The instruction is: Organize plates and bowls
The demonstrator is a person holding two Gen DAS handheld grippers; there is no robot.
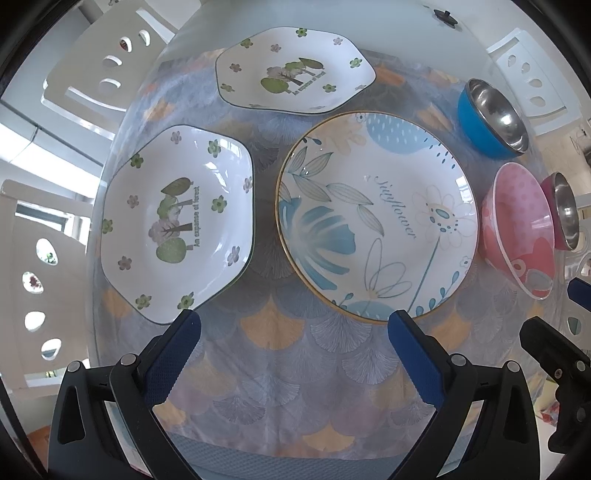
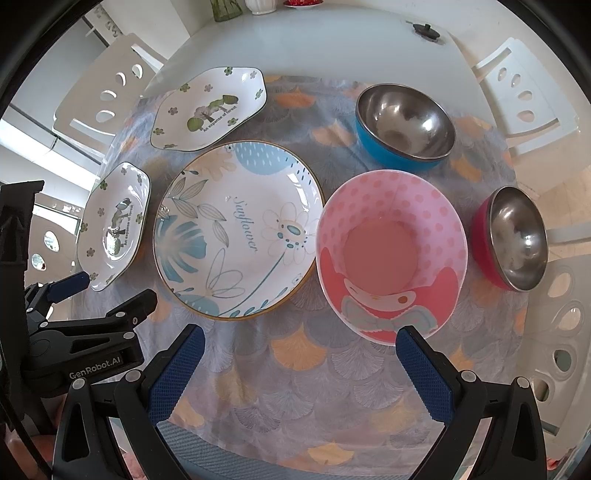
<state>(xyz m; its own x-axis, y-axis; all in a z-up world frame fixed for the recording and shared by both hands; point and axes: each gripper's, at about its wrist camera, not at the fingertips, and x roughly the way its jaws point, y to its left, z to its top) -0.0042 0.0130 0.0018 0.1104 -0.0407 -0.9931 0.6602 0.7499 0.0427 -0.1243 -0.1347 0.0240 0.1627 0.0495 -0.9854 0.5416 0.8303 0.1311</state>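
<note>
A round sunflower plate [image 1: 376,214] [image 2: 240,229] lies mid-table. Two hexagonal white forest plates flank it on the left: a near one [image 1: 177,229] [image 2: 114,225] and a far one [image 1: 291,70] [image 2: 210,107]. To the right stand a pink dotted bowl [image 1: 521,229] [image 2: 391,254], a blue steel bowl [image 1: 491,118] [image 2: 404,125] and a red steel bowl [image 1: 561,210] [image 2: 513,236]. My left gripper [image 1: 291,332] hangs open over the near cloth, empty. My right gripper [image 2: 299,347] is open too, just short of the pink bowl. The left gripper's body [image 2: 85,332] shows at the right wrist view's left edge.
A patterned cloth [image 1: 295,369] [image 2: 295,376] covers the near half of a white table [image 2: 314,44]. White chairs [image 1: 96,74] [image 2: 524,92] stand on both sides. A small black lid [image 2: 426,29] lies at the far right of the table, with a vase and a red dish at its back edge.
</note>
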